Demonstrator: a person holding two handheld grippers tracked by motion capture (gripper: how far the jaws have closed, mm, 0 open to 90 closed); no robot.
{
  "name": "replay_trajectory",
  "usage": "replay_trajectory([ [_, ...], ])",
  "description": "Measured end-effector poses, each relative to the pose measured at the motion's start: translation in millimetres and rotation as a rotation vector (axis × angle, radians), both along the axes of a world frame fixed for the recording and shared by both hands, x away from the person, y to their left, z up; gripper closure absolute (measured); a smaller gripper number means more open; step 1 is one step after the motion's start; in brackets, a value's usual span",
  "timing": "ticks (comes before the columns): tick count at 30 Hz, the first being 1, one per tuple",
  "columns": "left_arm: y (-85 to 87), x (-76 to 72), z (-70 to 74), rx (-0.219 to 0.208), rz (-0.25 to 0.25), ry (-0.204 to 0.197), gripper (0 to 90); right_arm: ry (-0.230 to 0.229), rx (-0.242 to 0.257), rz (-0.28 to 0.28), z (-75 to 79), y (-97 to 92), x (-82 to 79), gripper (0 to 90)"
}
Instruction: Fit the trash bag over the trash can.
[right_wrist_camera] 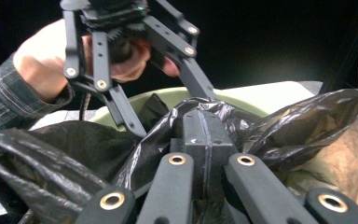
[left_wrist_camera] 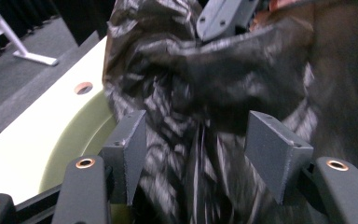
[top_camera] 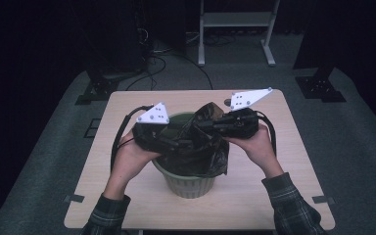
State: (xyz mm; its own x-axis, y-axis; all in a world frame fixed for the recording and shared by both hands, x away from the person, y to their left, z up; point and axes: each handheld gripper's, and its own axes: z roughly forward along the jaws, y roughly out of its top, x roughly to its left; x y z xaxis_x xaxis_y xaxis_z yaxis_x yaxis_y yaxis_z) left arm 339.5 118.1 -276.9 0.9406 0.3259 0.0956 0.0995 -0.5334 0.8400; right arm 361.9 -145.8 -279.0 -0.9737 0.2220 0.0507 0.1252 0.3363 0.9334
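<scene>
Table (top_camera: 127, 196) carries the green bin (top_camera: 191, 183) with the black bag (top_camera: 203, 147) bunched over its rim, not yet lining it, so I judge most spreading is left; my right gripper (right_wrist_camera: 204, 135) pinches bag film tight, my left gripper (left_wrist_camera: 198, 154) stands half open around loose plastic.

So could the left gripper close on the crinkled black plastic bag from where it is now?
Probably yes. The left gripper has its jaws apart with folds of the black plastic bag between them above the pale green ribbed bin; nothing blocks it.
</scene>
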Motion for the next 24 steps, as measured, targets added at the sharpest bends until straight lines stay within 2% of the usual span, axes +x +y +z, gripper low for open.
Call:
replay_trajectory([
  [3,-8.4,3.2,-0.8,0.002,-0.032,0.006,40.5,-0.004,0.000,0.013,0.9,1.2,-1.2,90.0],
  [5,-13.3,4.4,-1.0,0.004,-0.063,0.013,46.8,-0.003,0.000,0.017,1.1,0.9,-1.9,90.0],
  [8,-19.2,4.8,-0.6,0.026,-0.090,0.029,68.2,-0.003,0.003,0.020,1.2,0.0,-3.0,90.0],
  [9,-19.9,4.7,-0.7,0.028,-0.093,0.033,81.6,-0.002,0.005,0.020,1.2,-0.4,-3.4,90.0],
  [11,-20.0,5.4,-1.5,0.035,-0.096,0.052,89.7,-0.006,0.010,0.018,1.2,-1.4,-3.9,89.4],
  [13,-18.5,4.9,-3.3,0.047,-0.090,0.049,89.9,-0.012,0.023,0.001,1.8,-4.6,-5.0,76.8],
  [16,-8.0,4.7,-6.3,0.027,-0.064,0.035,89.8,-0.017,0.041,-0.023,3.1,-15.0,-7.1,73.4],
  [20,3.8,3.7,-7.4,-0.003,-0.040,0.021,89.7,-0.002,0.061,-0.052,3.1,-32.5,-7.9,71.5],
  [24,8.7,1.1,-6.7,0.001,-0.038,0.011,89.7,0.013,0.055,-0.074,0.1,-39.9,-6.1,67.6],
])
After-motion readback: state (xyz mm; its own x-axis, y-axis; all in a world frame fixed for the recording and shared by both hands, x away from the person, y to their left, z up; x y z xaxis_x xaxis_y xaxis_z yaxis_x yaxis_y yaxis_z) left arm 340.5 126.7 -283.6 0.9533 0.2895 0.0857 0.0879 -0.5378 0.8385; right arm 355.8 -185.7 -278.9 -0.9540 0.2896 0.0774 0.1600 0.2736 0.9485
